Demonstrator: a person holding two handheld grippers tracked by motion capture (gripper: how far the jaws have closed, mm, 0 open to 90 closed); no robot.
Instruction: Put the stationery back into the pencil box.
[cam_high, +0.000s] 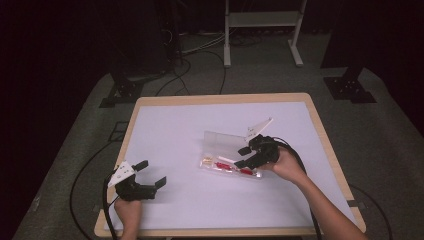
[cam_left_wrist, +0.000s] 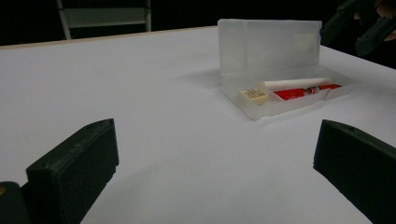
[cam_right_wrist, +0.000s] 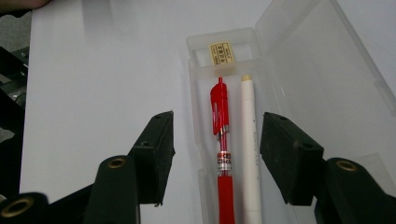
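Note:
A clear plastic pencil case lies open mid-table, its lid folded back. Inside are a red pen, a white pen and a small eraser. My right gripper hovers over the case's right end, open, with one jaw to each side of the two pens and nothing gripped. Near the table's front left corner my left gripper is open and empty, pointing toward the case from a distance.
A white mat covers the wooden table. Cables trail from both grippers off the front edge. Beyond the table are dark stands and a white frame on the grey floor.

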